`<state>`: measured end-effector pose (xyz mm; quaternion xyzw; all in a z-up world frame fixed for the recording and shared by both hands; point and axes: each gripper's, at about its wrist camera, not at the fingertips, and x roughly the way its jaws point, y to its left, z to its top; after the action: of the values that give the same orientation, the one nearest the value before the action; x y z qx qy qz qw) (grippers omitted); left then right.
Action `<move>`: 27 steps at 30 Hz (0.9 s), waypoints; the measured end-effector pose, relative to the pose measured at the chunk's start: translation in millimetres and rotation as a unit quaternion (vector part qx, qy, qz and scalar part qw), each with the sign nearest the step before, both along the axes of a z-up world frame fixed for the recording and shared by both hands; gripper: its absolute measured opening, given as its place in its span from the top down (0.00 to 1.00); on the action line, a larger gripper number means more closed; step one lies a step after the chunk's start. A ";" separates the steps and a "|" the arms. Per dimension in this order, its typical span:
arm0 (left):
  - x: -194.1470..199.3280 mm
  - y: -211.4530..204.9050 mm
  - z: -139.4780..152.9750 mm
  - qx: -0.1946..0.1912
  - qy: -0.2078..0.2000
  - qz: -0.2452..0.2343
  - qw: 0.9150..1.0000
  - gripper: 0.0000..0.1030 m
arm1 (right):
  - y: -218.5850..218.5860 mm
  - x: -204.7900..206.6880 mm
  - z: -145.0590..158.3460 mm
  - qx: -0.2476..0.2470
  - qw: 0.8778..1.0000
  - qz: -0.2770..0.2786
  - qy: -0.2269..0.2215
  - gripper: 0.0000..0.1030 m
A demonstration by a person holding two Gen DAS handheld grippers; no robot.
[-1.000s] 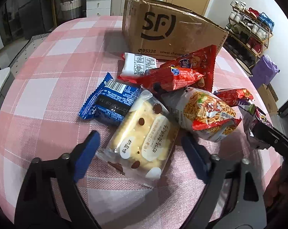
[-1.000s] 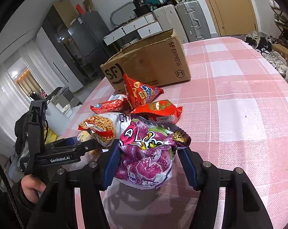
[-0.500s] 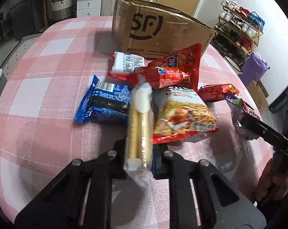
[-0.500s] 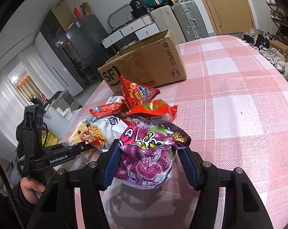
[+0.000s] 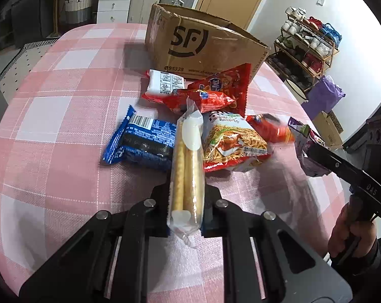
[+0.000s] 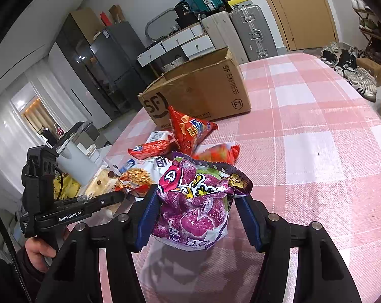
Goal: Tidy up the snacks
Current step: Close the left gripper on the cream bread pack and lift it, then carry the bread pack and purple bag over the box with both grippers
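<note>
1. Left tongs [image 5: 186, 209]: clamped tight on a clear-wrapped biscuit pack [image 5: 186, 166], held edge-on and lifted off the bench [image 5: 64, 126].
2. Right tongs [image 6: 199, 217]: closed partway on a purple snack bag [image 6: 198, 207], with both blue pads pressing its crumpled sides. The bag's lower edge hangs above its shadow on the bench.
3. Ahead of the left tongs, on the pink checked cloth:
   - a blue wafer pack [image 5: 142, 144], just left of the biscuit pack;
   - a noodle snack bag [image 5: 233, 144], just right of it;
   - a red snack bag [image 5: 203, 99] and a white-and-red packet [image 5: 165, 83] beyond;
   - an upright red triangular bag [image 5: 230, 85] behind these, near the box.
4. An orange-red pack [image 5: 268, 128] lies between the noodle snack bag and the purple snack bag; it is blurred.
5. An open SF cardboard box [image 5: 203, 45] stands beyond all the snacks, at the far side of the bench.
6. A hand [image 5: 352, 234] grips the right tongs' handle at the right edge of the left wrist view.
</note>
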<state>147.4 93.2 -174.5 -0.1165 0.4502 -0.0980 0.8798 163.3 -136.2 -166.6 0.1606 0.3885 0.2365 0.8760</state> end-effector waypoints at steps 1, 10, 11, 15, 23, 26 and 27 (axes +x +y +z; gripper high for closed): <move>-1.8 -0.5 1.0 0.001 -0.001 0.000 1.000 0.89 | 0.5 -1.0 1.5 0.000 1.000 0.000 -0.001 0.41; -27.8 3.5 7.8 -0.005 -0.004 -0.002 1.000 0.89 | -0.7 -10.9 11.9 -0.001 1.000 0.000 -0.010 0.41; -29.9 3.5 10.5 -0.004 -0.005 -0.003 1.000 0.89 | -1.2 -12.1 13.3 0.000 1.000 0.000 -0.012 0.41; -35.5 4.7 24.2 0.003 -0.019 -0.001 1.000 0.89 | -0.5 -16.9 21.6 0.001 1.000 0.002 -0.020 0.41; -31.5 -1.6 65.9 0.025 -0.062 -0.021 0.998 0.89 | 6.9 -20.7 50.9 0.002 0.999 0.020 -0.049 0.41; -25.4 -5.3 87.5 0.030 -0.081 -0.032 0.996 0.89 | 11.3 -16.4 67.3 0.004 0.998 0.032 -0.062 0.41; -23.5 -6.2 94.5 0.033 -0.089 -0.035 0.995 0.89 | 12.4 -15.2 72.7 0.003 0.997 0.034 -0.067 0.41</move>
<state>124.0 87.0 -79.9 -0.0627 0.3768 -0.1235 0.9159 148.2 -123.7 -93.9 0.1340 0.3338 0.2775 0.8909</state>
